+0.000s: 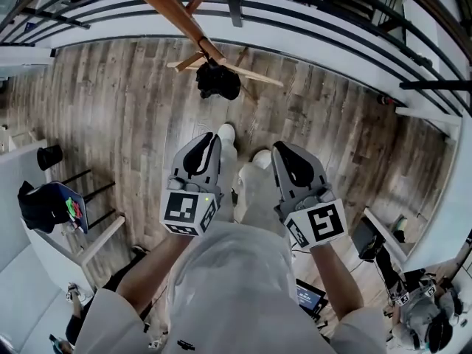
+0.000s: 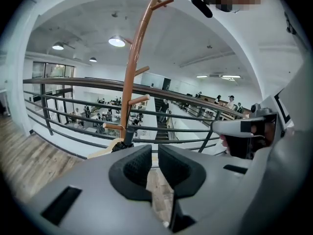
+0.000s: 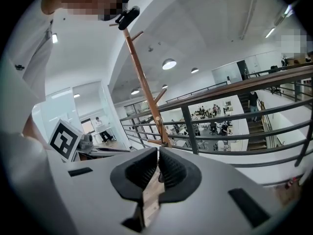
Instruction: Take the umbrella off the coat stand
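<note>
STAND-OFF AT THE COAT STAND: Your target, the umbrella [image 1: 218,80], sits as a black, bunched bundle low on the wooden coat stand [image 1: 166,6], at upper centre of the head view, above the plank floor [image 1: 110,109]. What carries it there cannot be made out. It looks folded down to compact size, with creased, matte cloth. In the left gripper view a short dark handle [image 2: 128,133] stands up from it, just beside the pole. Expect it to be light, with soft, yielding fabric around a stiff core. The handle is probably the firmer place to take hold, since the cloth may bunch or slip. Your left gripper [image 1: 210,140] and right gripper [image 1: 284,152] sit at lower centre, well short of it, each with jaws closed together on nothing.
</note>
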